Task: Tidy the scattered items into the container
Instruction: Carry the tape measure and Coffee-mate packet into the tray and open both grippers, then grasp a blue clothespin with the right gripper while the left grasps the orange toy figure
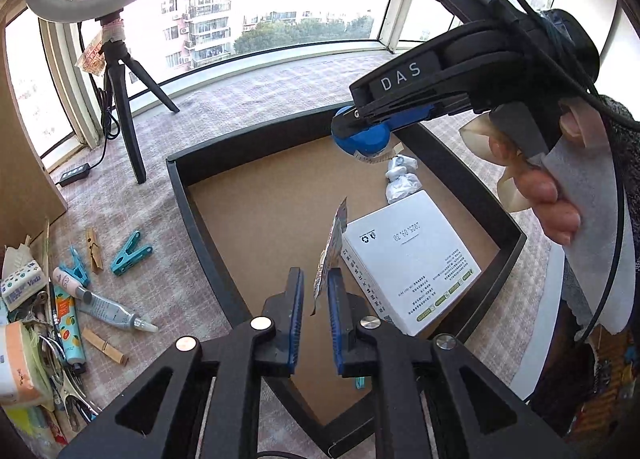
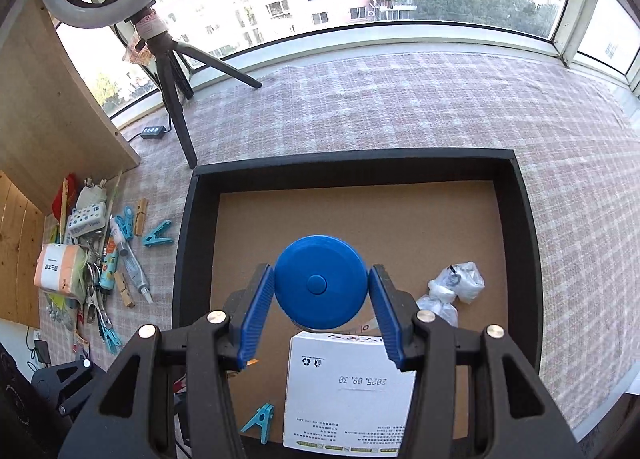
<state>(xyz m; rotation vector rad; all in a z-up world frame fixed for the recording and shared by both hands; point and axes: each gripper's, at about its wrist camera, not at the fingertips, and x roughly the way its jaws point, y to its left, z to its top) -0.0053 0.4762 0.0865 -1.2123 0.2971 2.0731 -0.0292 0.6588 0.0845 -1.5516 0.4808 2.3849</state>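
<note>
A black-walled tray (image 1: 192, 215) (image 2: 182, 259) with a brown floor lies on the checked cloth. In it lie a white box (image 1: 408, 263) (image 2: 352, 391), clear plastic bags (image 1: 400, 179) (image 2: 456, 287) and a teal clip (image 2: 258, 421). My right gripper (image 2: 322, 291) is shut on a round blue tape measure (image 2: 320, 285) (image 1: 362, 137) and holds it above the tray. My left gripper (image 1: 316, 299) holds a thin printed sachet (image 1: 330, 255) edge-on between its blue pads, over the tray beside the white box.
Left of the tray lie scattered items: teal clips (image 1: 130, 247) (image 2: 158, 235), wooden pegs (image 1: 94, 245), tubes (image 1: 116, 313) (image 2: 134, 267), tissue packs (image 1: 22, 283) (image 2: 58, 267). A ring light on a tripod (image 1: 124, 99) (image 2: 176, 99) stands behind. A wooden panel (image 2: 52, 111) is at left.
</note>
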